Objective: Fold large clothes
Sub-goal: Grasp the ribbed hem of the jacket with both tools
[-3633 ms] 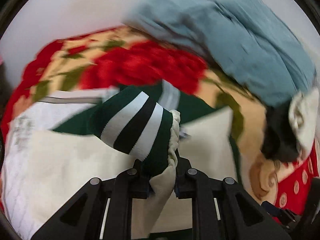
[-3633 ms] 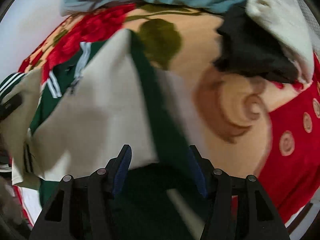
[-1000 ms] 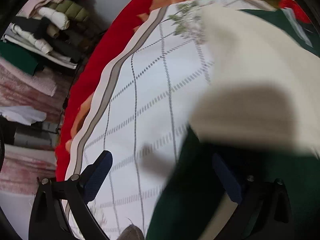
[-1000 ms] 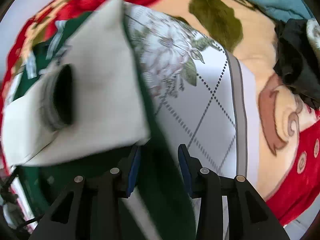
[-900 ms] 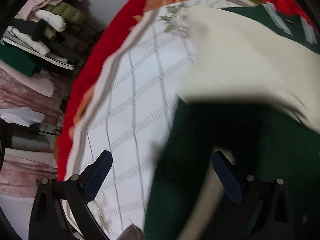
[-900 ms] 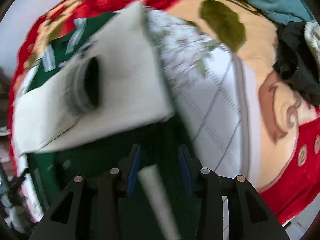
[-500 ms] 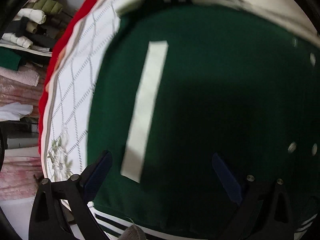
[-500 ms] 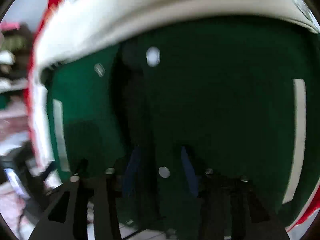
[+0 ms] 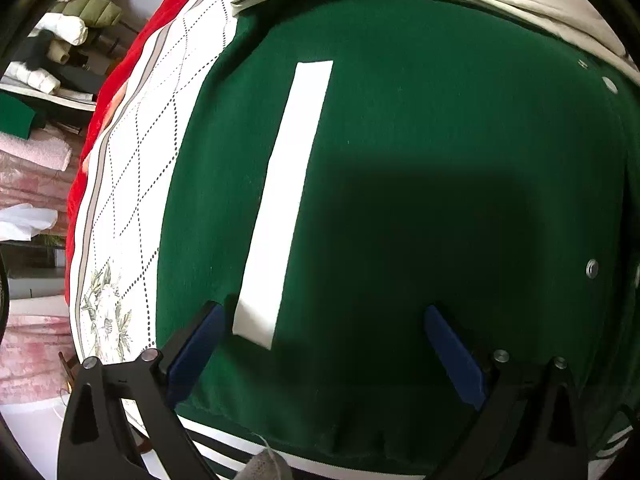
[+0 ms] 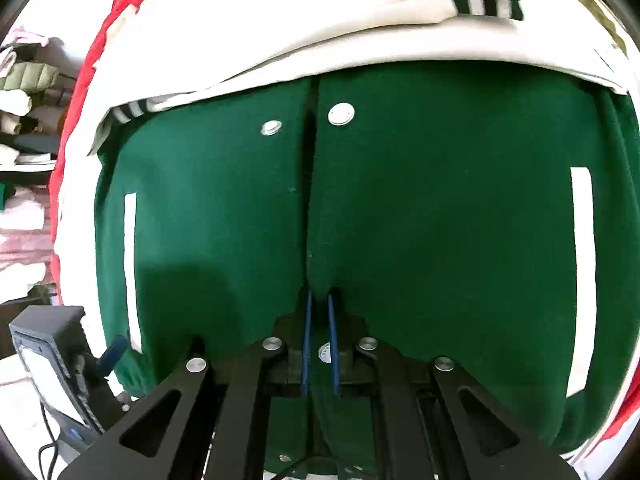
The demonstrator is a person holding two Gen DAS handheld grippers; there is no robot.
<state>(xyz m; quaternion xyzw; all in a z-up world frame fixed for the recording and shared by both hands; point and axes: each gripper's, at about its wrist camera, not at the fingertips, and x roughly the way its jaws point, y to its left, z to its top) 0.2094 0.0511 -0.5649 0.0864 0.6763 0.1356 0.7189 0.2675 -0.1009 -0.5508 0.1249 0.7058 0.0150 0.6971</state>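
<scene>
Your green jacket (image 10: pixel 440 208) is lying front-up on the bed, cream sleeves folded across the top. Your right claw (image 10: pixel 319 312) has just been closing and now pinches the front edge by the snap buttons (image 10: pixel 340 114), with fabric caught between the pads. Left claw (image 9: pixel 320 344) hangs spread wide over the white pocket stripe (image 9: pixel 286 200), gripping nothing. I'd grab the hem with that one too, then lift both evenly so the fold stays square.

A lived-in bedroom at home: a bed spread with a quilted floral sheet (image 9: pixel 132 184) over a red blanket (image 9: pixel 120 68), folded clothes stacked on shelves (image 9: pixel 52 52) alongside.
</scene>
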